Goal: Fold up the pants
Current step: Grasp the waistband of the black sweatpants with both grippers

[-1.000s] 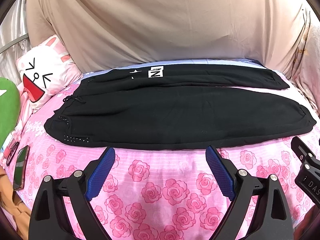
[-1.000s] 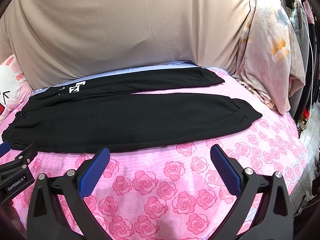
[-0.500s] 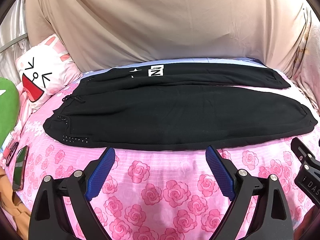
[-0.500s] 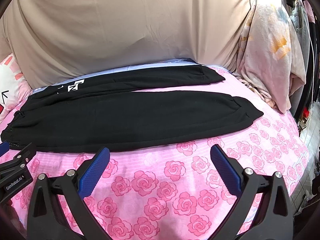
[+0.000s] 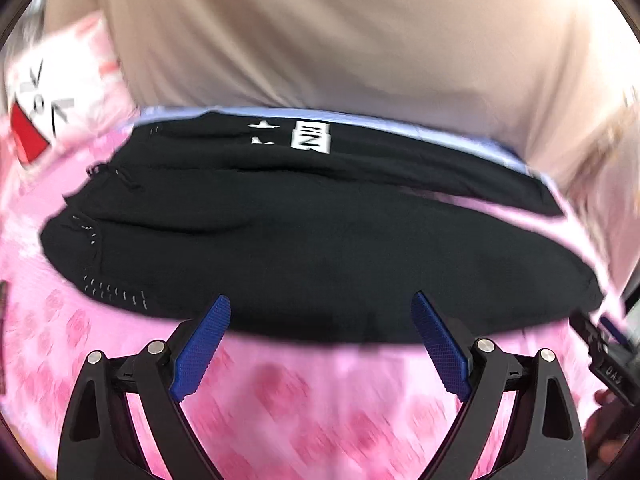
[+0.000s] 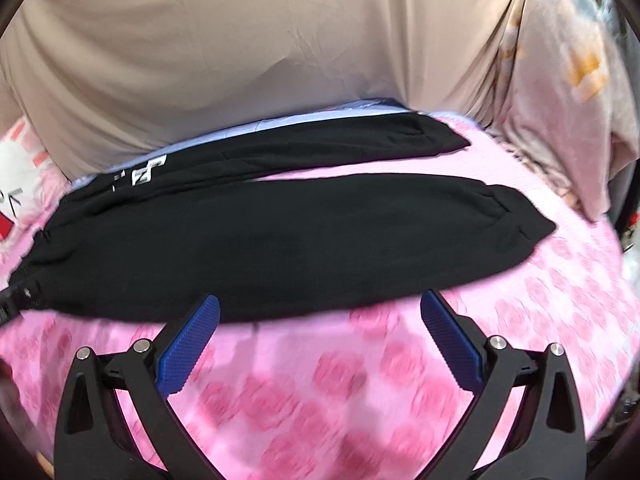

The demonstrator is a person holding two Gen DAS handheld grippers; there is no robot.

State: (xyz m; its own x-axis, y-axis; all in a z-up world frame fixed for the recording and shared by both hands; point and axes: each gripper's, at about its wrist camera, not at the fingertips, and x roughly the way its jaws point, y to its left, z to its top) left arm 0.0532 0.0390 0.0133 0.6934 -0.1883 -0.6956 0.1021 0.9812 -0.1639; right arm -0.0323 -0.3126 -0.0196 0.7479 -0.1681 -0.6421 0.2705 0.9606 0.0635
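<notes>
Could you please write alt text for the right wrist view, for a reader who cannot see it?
Black pants lie spread flat on a pink rose-print bedsheet, both legs pointing right with a gap between them. The open right gripper hovers at the near leg's edge, holding nothing. A beige sheet hangs behind; the picture is motion-blurred.

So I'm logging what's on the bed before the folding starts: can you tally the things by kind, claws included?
Black pants: 1
Cartoon-face pillow: 1
Pink rose bedsheet: 1
Claws, both open: 2, left claw and right claw
Total: 5
</notes>
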